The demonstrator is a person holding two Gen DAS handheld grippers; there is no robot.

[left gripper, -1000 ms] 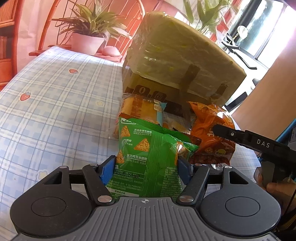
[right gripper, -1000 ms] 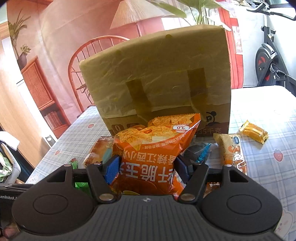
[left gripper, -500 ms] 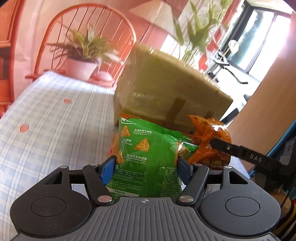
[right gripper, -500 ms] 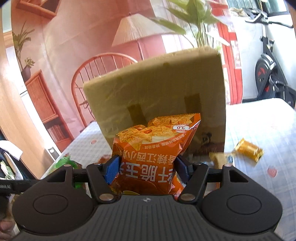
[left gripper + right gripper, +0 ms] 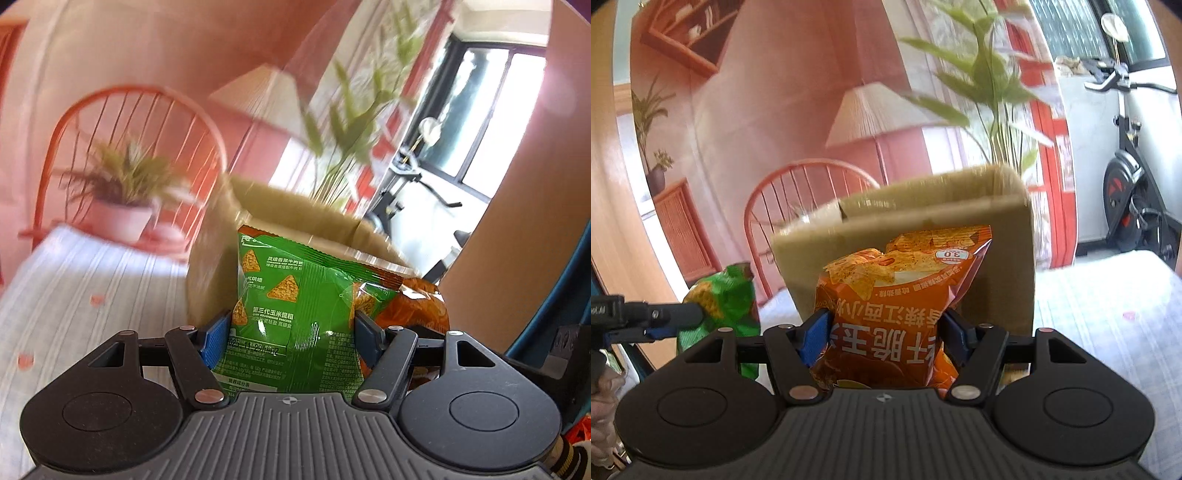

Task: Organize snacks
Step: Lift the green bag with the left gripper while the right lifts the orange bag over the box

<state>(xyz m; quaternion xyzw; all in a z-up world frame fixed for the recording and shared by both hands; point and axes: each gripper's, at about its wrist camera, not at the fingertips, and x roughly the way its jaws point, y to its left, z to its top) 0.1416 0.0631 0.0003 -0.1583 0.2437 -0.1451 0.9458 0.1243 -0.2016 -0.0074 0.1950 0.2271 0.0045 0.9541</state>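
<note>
My left gripper (image 5: 291, 334) is shut on a green corn-chip bag (image 5: 295, 295), held upright in the air in front of the cardboard box (image 5: 221, 266). My right gripper (image 5: 886, 332) is shut on an orange chip bag (image 5: 901, 288), held upside down before the same open-topped box (image 5: 997, 236). The orange bag also shows at the right in the left wrist view (image 5: 417, 306). The green bag (image 5: 720, 299) and the left gripper (image 5: 657, 321) show at the left in the right wrist view. Both bags are near the height of the box's top rim.
The table has a light checked cloth (image 5: 74, 288) (image 5: 1108, 314). A potted plant (image 5: 122, 192) and a red chair (image 5: 798, 195) stand behind the table. An exercise bike (image 5: 1130, 184) is at the far right.
Both grippers have lifted their bags from table level up toward the top of the box. The snacks on the table have dropped out of view. The box's open top now shows.
</note>
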